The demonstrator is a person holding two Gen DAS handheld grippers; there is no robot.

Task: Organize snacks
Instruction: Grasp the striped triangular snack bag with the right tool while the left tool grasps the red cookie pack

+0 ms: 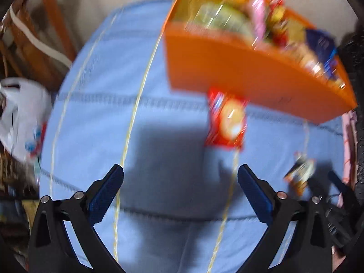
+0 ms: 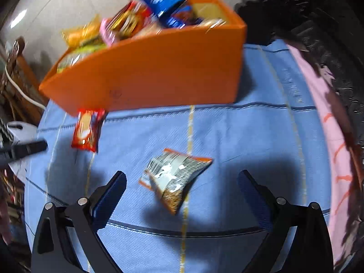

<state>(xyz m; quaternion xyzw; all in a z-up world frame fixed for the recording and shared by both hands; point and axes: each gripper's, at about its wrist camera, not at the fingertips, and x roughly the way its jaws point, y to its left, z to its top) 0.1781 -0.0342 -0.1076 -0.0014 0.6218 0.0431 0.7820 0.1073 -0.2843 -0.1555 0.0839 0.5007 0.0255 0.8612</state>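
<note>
Spread wide and empty, the left gripper is seen low in the left wrist view, its blue-padded fingers apart above the light blue cloth that covers the surface. At nine o'clock a white plastic bag lies off the cloth's edge. Toward one o'clock the orange box stands on the cloth, packed with blurred snack packets. A red snack packet lies flat just below the box's near wall, close to twelve o'clock from the fingers. At three o'clock a small grey-and-orange packet rests on the cloth, well apart from the red one.

In the right wrist view the right gripper is likewise held open, nothing pinched between its fingers. The red snack packet is seen at ten o'clock, touching or just beside the box's lower corner; which cannot be told. The orange box fills twelve o'clock. The grey-and-orange packet lies crumpled on the cloth, between the two fingers in the picture, untouched by either. A pink cloth runs along the edge at three o'clock.
</note>
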